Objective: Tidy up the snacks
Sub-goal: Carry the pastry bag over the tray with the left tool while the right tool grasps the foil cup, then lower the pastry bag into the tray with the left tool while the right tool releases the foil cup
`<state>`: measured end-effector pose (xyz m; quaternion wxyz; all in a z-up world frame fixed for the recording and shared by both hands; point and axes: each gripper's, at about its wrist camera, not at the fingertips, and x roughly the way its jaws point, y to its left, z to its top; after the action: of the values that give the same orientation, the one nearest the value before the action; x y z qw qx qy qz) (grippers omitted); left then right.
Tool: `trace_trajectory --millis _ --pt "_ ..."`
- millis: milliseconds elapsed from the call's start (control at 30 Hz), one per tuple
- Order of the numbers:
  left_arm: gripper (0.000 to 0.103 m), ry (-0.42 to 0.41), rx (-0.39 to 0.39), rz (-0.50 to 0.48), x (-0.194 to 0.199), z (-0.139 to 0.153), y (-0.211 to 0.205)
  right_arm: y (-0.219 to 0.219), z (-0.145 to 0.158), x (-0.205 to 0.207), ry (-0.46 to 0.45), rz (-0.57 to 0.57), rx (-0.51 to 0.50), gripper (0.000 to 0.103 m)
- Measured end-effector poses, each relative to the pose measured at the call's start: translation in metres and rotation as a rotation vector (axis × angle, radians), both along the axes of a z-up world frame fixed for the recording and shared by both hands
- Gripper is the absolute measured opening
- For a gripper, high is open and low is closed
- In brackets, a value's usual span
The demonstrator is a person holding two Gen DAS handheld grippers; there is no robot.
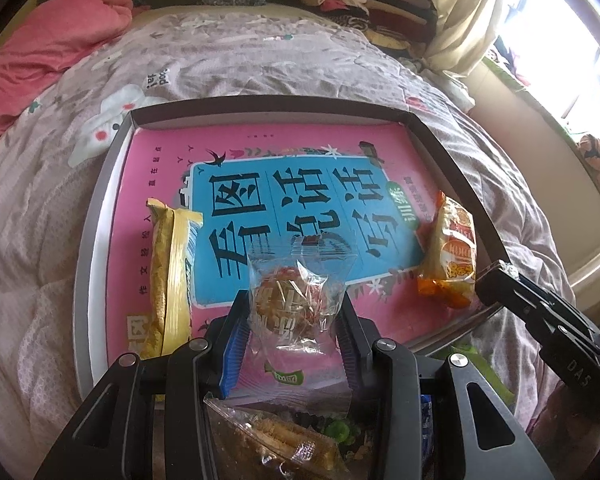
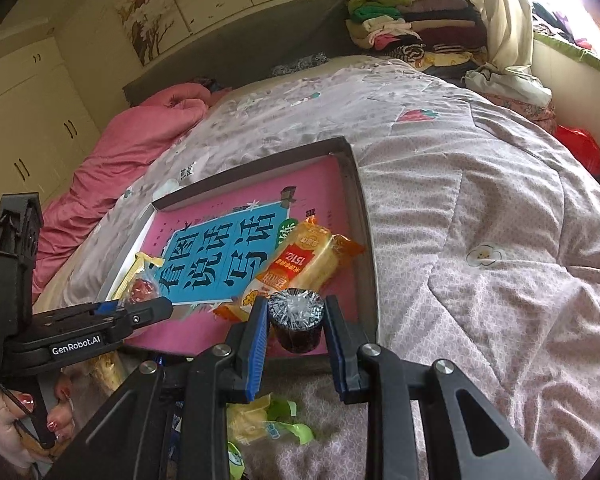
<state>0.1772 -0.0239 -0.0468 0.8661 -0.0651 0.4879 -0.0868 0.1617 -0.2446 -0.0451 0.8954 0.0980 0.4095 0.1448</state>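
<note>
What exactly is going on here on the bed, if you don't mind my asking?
A person is sorting snacks into a tray on the bed. The left hand-held gripper holds a clear-wrapped pastry over the tray's near edge; the right hand-held gripper grips a dark round cake there too. A yellow pack and an orange pack already lie inside.

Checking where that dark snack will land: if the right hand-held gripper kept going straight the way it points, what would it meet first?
Probably the orange snack packet in the tray, just beyond the dark wrapped snack the right hand-held gripper holds; depth is unclear.
</note>
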Motion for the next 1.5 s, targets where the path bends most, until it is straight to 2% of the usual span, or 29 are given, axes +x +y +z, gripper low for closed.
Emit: trace_trajectory --millis 133,367,1233,1500 --pt "0.043 0.004 0.004 -0.004 -0.001 0.0 0.0 0.002 0.002 -0.003 -0.007 -0.003 -0.051 0.028" --pt "0.043 0.021 0.01 -0.006 -0.003 -0.002 -0.001 0.001 0.004 -0.005 -0.008 -0.007 -0.072 0.028" --pt "0.044 0.025 0.002 -0.003 -0.012 0.005 0.006 -0.013 0.01 -0.013 -0.007 -0.032 -0.044 0.028" --pt "0.05 0.012 -0.015 0.004 -0.016 0.014 0.012 -0.013 0.011 -0.014 -0.005 -0.034 -0.031 0.029"
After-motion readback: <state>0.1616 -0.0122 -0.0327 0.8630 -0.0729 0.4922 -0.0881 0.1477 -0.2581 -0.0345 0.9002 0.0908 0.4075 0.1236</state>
